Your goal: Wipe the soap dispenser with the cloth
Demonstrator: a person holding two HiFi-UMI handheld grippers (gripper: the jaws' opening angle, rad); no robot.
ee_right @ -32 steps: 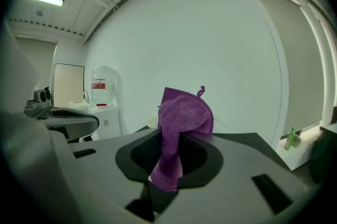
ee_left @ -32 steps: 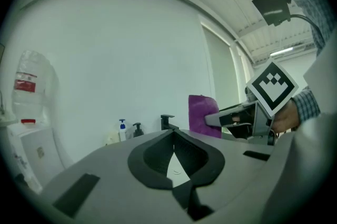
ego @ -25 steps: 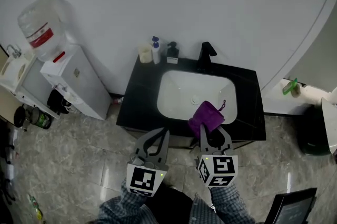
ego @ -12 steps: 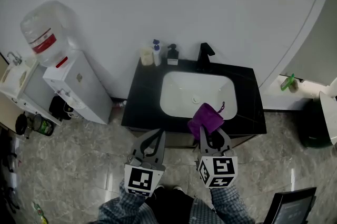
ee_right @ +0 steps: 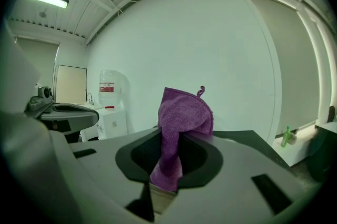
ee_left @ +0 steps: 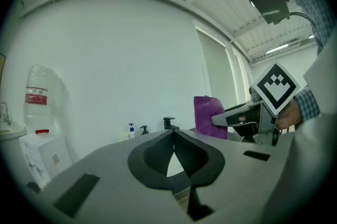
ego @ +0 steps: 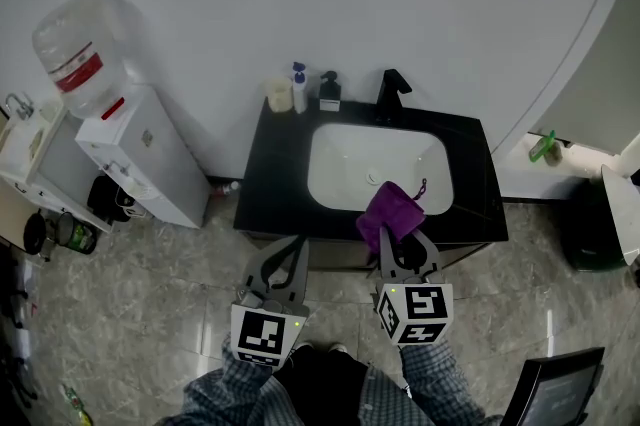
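A dark soap dispenser (ego: 329, 92) stands at the back left of the black counter (ego: 268, 176), beside a white bottle with a blue pump (ego: 299, 87) and a cream cup (ego: 277, 95). The left gripper view shows the dispenser (ee_left: 144, 130) small and far off, with the bottle (ee_left: 131, 131) next to it. My right gripper (ego: 400, 236) is shut on a purple cloth (ego: 390, 211), which hangs over the front rim of the white basin (ego: 340, 164). In the right gripper view the cloth (ee_right: 179, 118) stands up between the jaws of the right gripper (ee_right: 169, 140). My left gripper (ego: 295, 245) is shut and empty, just short of the counter's front edge.
A black faucet (ego: 392, 94) stands behind the basin. A white water cooler (ego: 135, 154) with its bottle (ego: 75, 49) is to the left of the counter. A green spray bottle (ego: 543, 146) and a dark bin (ego: 596, 249) are at the right. Marble floor tiles lie below.
Both grippers sit slightly lower in the head view and the counter has shifted a little in the frame. The cloth stays in the right gripper.
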